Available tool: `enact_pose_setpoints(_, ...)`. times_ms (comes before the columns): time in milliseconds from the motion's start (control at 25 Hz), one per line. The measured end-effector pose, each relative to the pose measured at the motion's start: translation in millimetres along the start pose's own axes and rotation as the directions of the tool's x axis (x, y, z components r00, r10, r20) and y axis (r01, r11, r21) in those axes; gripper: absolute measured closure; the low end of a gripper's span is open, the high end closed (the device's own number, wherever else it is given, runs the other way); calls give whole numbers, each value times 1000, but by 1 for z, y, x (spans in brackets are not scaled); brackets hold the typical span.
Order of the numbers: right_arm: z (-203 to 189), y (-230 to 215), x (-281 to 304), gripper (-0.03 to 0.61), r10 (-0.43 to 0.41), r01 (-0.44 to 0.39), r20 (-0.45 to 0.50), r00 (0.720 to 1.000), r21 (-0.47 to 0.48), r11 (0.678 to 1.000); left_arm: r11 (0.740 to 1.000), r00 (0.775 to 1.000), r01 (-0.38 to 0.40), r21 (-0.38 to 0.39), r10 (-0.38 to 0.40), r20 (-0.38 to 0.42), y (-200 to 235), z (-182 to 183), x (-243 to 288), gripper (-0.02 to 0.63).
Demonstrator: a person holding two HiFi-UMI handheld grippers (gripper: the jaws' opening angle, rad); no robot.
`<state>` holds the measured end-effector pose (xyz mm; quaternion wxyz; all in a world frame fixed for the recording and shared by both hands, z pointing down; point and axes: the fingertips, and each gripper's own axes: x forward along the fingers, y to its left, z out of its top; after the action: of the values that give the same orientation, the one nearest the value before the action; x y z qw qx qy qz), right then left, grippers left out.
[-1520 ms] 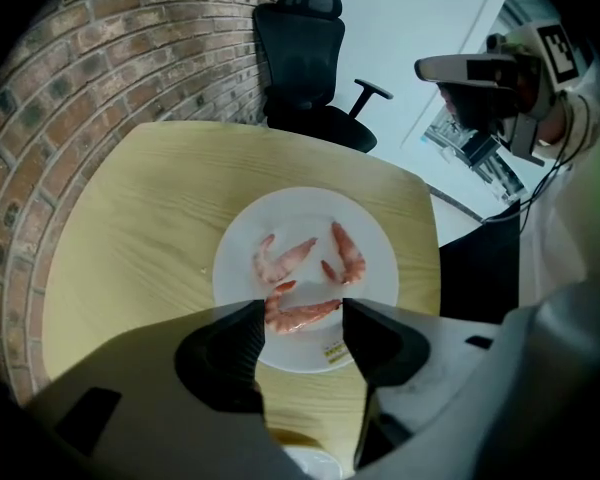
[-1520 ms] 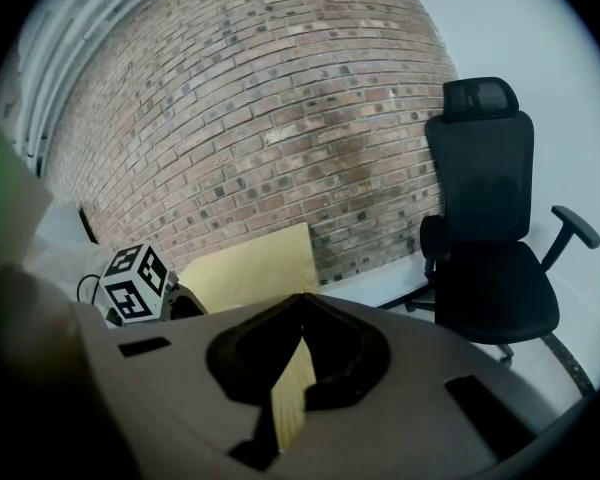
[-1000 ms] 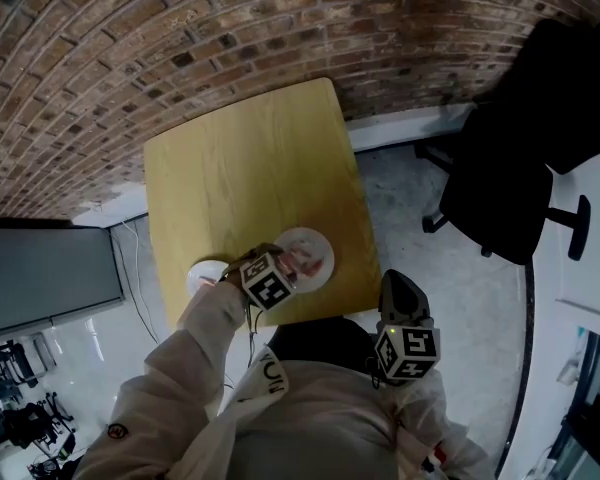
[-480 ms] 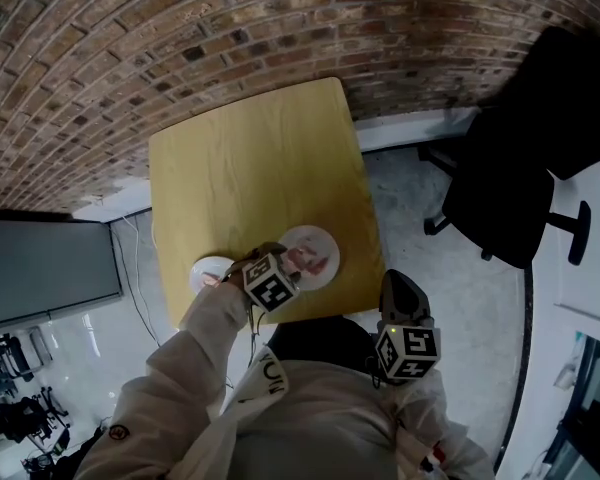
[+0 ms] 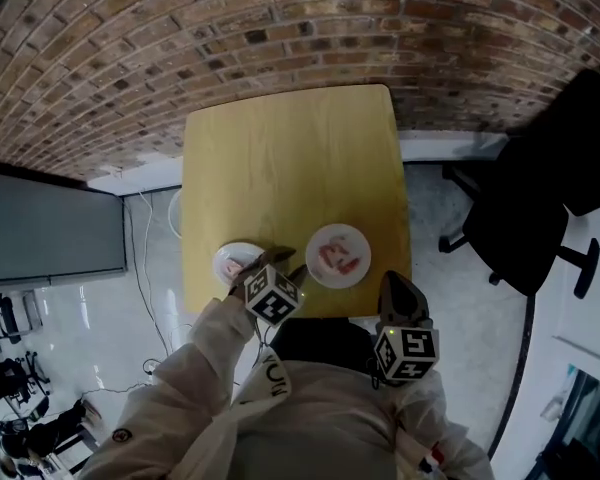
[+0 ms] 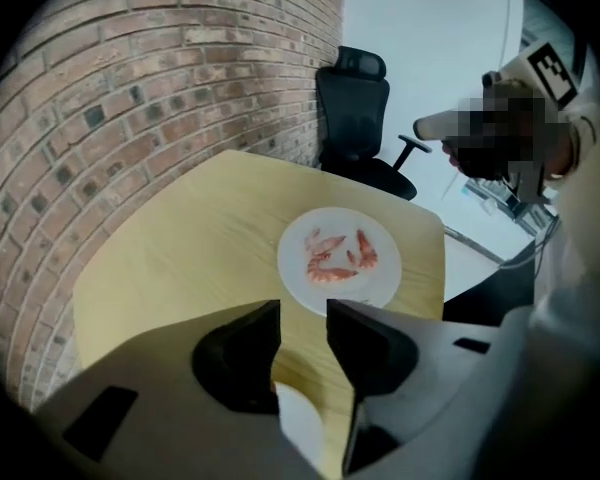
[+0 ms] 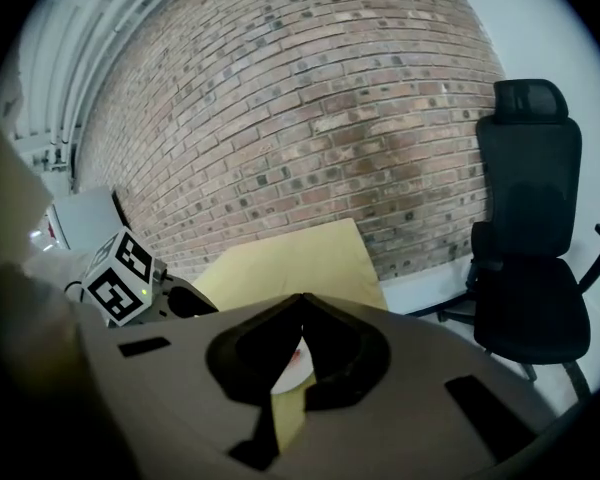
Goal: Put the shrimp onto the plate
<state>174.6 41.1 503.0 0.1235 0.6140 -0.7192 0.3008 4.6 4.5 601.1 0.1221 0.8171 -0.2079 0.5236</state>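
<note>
Only the head view gives us both plates at once. On the yellow tabletop [image 5: 290, 158] the larger plate [image 5: 352, 240] lies at 5 o'clock from the centre and the smaller plate [image 5: 245, 251] at 7 o'clock, both near the edge closest to us. From up there the food is only pink smudges.

The left gripper view resolves it. The shrimp [image 6: 334, 271] lie clustered in the middle of the larger plate, at 12 o'clock beyond the jaws. The smaller plate shows there only as a white patch under the jaws.

The right gripper view shows no plate whole, just a sliver of white with a touch of red through the gap below its jaw tips. It does give us the brick wall [image 7: 310, 118], the black office chair [image 7: 530, 238] at 3 o'clock and a marker cube [image 7: 120, 278] at 9 o'clock.

We count two plates, one chair and two claws. On the larger plate we make out four or five shrimp, but they overlap too much for a firm count. On the smaller plate lies one pink piece [image 5: 232, 266].

The left claw [image 6: 303, 313] stands partly open, its jaws having just been closing. Between them we see only tabletop and plate, with nothing pinched. It hangs over the smaller plate's edge. The right claw [image 7: 299, 299] has its jaw tips together and holds nothing, off the tabletop's near edge at 5 o'clock.
</note>
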Motion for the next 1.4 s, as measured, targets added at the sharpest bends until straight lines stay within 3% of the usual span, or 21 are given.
enact_pose_setpoints(120, -4, 20, 7, 555, 27, -27, -9, 1000, -22, 999, 996, 997, -52, -79, 56, 56, 11, -11, -15, 516)
enact_pose_setpoints(360, -7, 63, 19, 555, 87, -88, -27, 996, -66, 994, 978, 982, -104, -183, 130, 136, 20, -30, -44, 548)
enact_pose_setpoints(760, -11, 136, 37, 555, 176, -181, -53, 983, -122, 976, 913, 942, -207, -351, 283, 179, 45, -74, -92, 589)
enact_pose_setpoints(1200, -25, 195, 51, 555, 218, -234, -109, 970, -158, 959, 882, 932, -242, -404, 327, 155, 73, -136, -117, 591)
enact_pose_setpoints(1400, -27, 206, 59, 555, 212, -230, -120, 970, -174, 957, 896, 936, -243, -372, 316, 151, 80, -152, -115, 589)
